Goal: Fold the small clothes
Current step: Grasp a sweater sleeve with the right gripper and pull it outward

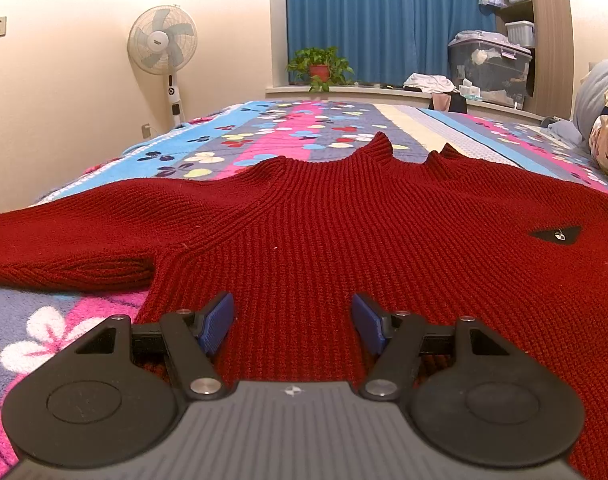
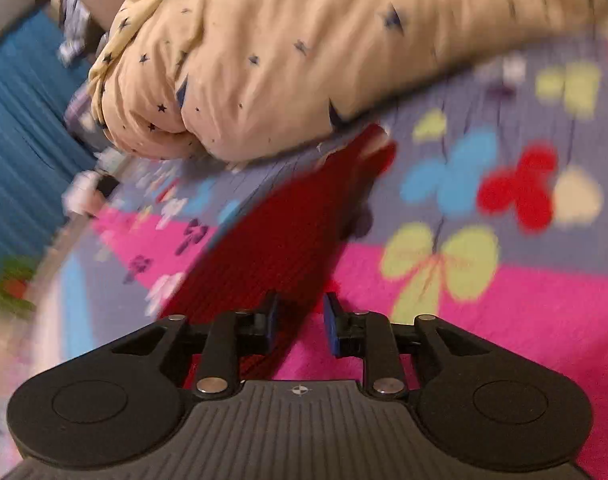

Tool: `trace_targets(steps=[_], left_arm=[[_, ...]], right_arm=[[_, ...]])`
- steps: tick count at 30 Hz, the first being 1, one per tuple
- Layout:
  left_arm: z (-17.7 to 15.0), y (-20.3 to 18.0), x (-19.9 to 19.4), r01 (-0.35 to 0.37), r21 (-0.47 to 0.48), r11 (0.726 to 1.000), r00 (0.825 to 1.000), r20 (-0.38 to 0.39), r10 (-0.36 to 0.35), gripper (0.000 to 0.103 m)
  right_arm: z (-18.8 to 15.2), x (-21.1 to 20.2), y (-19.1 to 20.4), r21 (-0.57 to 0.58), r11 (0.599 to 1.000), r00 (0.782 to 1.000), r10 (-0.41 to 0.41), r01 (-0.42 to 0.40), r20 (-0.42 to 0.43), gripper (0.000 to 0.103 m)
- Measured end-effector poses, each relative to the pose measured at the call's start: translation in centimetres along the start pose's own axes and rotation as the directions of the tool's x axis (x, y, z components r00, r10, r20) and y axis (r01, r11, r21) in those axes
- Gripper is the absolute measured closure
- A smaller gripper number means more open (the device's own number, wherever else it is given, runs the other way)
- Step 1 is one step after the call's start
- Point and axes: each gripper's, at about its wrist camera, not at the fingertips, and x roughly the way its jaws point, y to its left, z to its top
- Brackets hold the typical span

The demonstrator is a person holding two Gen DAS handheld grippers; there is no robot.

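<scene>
Red sweater (image 1: 343, 232) is spread flat on bed (image 1: 264, 128), directly ahead of left gripper (image 1: 292, 320), held wide. Sleeve (image 2: 288, 232) is seen ahead of narrowly parted right gripper (image 2: 300, 320), nothing gripped.

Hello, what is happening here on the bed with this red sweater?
A person is folding a small red sweater with two hand-held grippers. It lies spread flat on a flowered bedspread, collar away from the left wrist camera. The left gripper hovers open over the hem, gripping nothing. The right gripper is at one sleeve, near a star-print pillow. Its fingers stand narrowly apart with the sleeve's edge between them; that view is blurred, so a grip cannot be confirmed. No fold shows yet.
</scene>
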Motion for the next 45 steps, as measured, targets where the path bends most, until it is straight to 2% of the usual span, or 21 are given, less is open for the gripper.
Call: trace_targets(steps=[4,8,10,12,13,15,16,17,18,21,25,30,32,33,35,37,39,41,42,44,45], left_arm=[[0.0,0.0,0.0,0.0,-0.002,1.0,1.0,0.0,0.0,0.032],[0.0,0.0,0.0,0.001,-0.002,1.0,1.0,0.0,-0.001,0.032],[0.0,0.0,0.0,0.001,-0.002,1.0,1.0,0.0,-0.001,0.032],[0.0,0.0,0.0,0.001,-0.002,1.0,1.0,0.0,-0.001,0.032],[0.0,0.0,0.0,0.001,-0.002,1.0,1.0,0.0,-0.001,0.032],[0.0,0.0,0.0,0.001,-0.003,1.0,1.0,0.0,-0.001,0.032],[0.0,0.0,0.0,0.001,-0.002,1.0,1.0,0.0,-0.001,0.032],[0.0,0.0,0.0,0.001,-0.002,1.0,1.0,-0.001,-0.001,0.032],[0.0,0.0,0.0,0.0,0.0,1.0,1.0,-0.001,0.0,0.032],[0.0,0.0,0.0,-0.001,0.0,1.0,1.0,-0.001,0.001,0.032],[0.0,0.0,0.0,-0.002,0.0,1.0,1.0,0.0,0.002,0.032],[0.0,0.0,0.0,-0.002,0.0,1.0,1.0,0.0,0.002,0.032],[0.0,0.0,0.0,-0.002,0.0,1.0,1.0,-0.001,0.002,0.032],[0.0,0.0,0.0,-0.002,0.0,1.0,1.0,-0.001,0.002,0.032],[0.0,0.0,0.0,-0.003,0.001,1.0,1.0,-0.001,0.003,0.032],[0.0,0.0,-0.1,-0.003,0.001,1.0,1.0,-0.001,0.003,0.032],[0.0,0.0,-0.1,-0.004,0.002,1.0,1.0,-0.001,0.004,0.032],[0.0,0.0,-0.1,-0.004,0.001,1.0,1.0,-0.001,0.004,0.032],[0.0,0.0,-0.1,-0.004,0.001,1.0,1.0,-0.001,0.004,0.032],[0.0,0.0,-0.1,-0.004,0.001,1.0,1.0,-0.001,0.004,0.032],[0.0,0.0,-0.1,-0.004,0.001,1.0,1.0,-0.001,0.004,0.032]], right_arm=[[0.9,0.8,-1.1,0.081,0.992,0.995,0.103,-0.102,-0.008,0.062],[1.2,1.7,-1.1,0.041,0.992,0.992,0.122,-0.121,-0.017,0.063],[1.9,2.7,0.1,-0.028,0.996,0.996,0.089,-0.09,-0.031,0.084],[3.3,1.9,1.4,-0.045,0.985,0.986,0.165,-0.166,-0.012,0.087],[4.2,1.2,2.5,-0.051,0.963,0.964,0.265,-0.264,0.02,0.087],[5.7,-0.8,4.4,-0.114,0.885,0.882,0.462,-0.451,0.092,0.084],[5.9,-1.4,4.8,-0.124,0.875,0.868,0.482,-0.468,0.119,0.071],[5.7,-1.6,4.9,-0.122,0.901,0.89,0.431,-0.417,0.145,0.062],[5.3,-1.3,4.7,-0.1,0.943,0.931,0.33,-0.318,0.154,0.053],[3.5,1.2,2.9,-0.018,0.989,0.988,0.146,-0.145,0.043,0.054],[2.1,3.5,2.1,0.006,0.986,0.982,0.165,-0.165,-0.096,0.054],[1.1,3.1,2.6,-0.05,0.987,0.986,0.147,-0.152,-0.079,0.054],[1.1,3.3,2.5,-0.065,0.982,0.981,0.172,-0.178,-0.091,0.067],[1.0,3.2,2.5,-0.07,0.977,0.976,0.196,-0.203,-0.097,0.087],[1.4,2.3,3.1,-0.12,0.972,0.979,0.2,-0.202,-0.028,0.089],[1.0,-0.3,5.0,-0.217,0.966,0.979,0.17,-0.143,0.113,0.09],[-0.1,-3.4,8.6,-0.351,0.936,0.955,0.137,-0.037,0.263,0.091],[-1.1,-5.0,12.4,-0.475,0.877,0.93,0.115,0.069,0.349,0.089],[-1.4,-5.1,13.7,-0.524,0.845,0.933,0.101,0.103,0.345,0.083],[-1.6,-3.5,15.2,-0.619,0.773,0.965,0.032,0.14,0.259,0.056],[-1.5,-2.8,14.8,-0.624,0.765,0.971,-0.007,0.158,0.238,0.043]])
